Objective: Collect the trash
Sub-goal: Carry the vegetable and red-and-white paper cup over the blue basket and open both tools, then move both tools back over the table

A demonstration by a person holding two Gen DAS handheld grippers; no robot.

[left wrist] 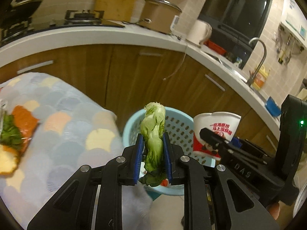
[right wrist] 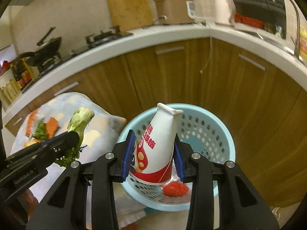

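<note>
My left gripper is shut on a green vegetable stalk and holds it upright at the near rim of a light blue perforated basket. My right gripper is shut on a crushed white and red paper cup, held over the same basket. A red crumpled scrap lies inside the basket. The cup shows in the left wrist view to the right of the stalk, and the stalk in the right wrist view to the left.
A table with a pastel scale-pattern cloth stands left of the basket, with orange wrappers, greens and a fruit peel on it. Brown cabinets under a white counter lie behind, with stove, pot and sink tap.
</note>
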